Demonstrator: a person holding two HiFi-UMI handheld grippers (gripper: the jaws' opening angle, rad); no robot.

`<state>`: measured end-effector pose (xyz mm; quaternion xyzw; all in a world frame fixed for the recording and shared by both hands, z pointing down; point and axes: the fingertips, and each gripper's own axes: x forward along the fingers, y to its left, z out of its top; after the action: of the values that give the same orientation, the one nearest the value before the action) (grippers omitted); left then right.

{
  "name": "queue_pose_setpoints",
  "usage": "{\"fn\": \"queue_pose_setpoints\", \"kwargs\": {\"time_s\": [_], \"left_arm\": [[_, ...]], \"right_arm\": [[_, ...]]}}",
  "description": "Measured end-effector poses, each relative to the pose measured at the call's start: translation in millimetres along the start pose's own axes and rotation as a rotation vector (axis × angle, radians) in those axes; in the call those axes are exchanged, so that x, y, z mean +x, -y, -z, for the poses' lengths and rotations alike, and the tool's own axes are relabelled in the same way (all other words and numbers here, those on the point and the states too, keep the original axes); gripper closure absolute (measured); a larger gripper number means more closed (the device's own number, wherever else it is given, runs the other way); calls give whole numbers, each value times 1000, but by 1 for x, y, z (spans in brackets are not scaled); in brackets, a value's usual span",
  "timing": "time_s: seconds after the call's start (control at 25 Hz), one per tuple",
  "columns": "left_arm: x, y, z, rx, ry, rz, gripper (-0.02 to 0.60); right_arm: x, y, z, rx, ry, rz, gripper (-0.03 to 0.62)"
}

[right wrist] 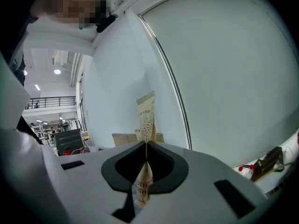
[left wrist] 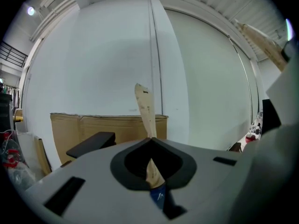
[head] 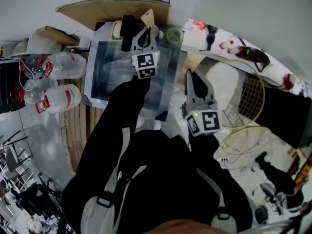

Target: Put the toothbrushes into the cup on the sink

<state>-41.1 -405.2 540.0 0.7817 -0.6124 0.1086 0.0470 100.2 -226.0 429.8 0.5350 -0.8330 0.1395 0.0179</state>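
Note:
My left gripper (head: 145,37) is held over the far rim of the steel sink (head: 100,77). It is shut on a tan paper-wrapped toothbrush (head: 148,17), which sticks up past the jaws in the left gripper view (left wrist: 145,107). A pale green cup (head: 174,34) stands just to the right of that gripper, at the sink's far right corner. My right gripper (head: 194,83) hovers at the sink's right edge and is shut on a second paper-wrapped toothbrush (right wrist: 145,115) with print on its wrapper. That second toothbrush is hidden in the head view.
Two large water bottles (head: 61,65) with red caps lie left of the sink. Cardboard (head: 109,8) leans on the wall behind it. A black object (head: 127,31) rests on the far rim. A wire basket (head: 249,99) and a floral cloth (head: 222,39) are at the right.

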Motion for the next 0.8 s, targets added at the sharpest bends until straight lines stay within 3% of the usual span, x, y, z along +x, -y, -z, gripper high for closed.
{"fn": "queue_pose_setpoints", "kwargs": {"time_s": [0.52, 0.68, 0.8], "left_arm": [[1, 5, 52, 10, -145, 21, 577], [-8, 9, 49, -10, -145, 49, 513], [-17, 7, 51, -28, -157, 46, 500]], "right_arm": [[4, 8, 0, 7, 10, 8, 586], [10, 12, -2, 5, 22, 9, 586], [15, 13, -7, 0, 37, 7, 586]]}}
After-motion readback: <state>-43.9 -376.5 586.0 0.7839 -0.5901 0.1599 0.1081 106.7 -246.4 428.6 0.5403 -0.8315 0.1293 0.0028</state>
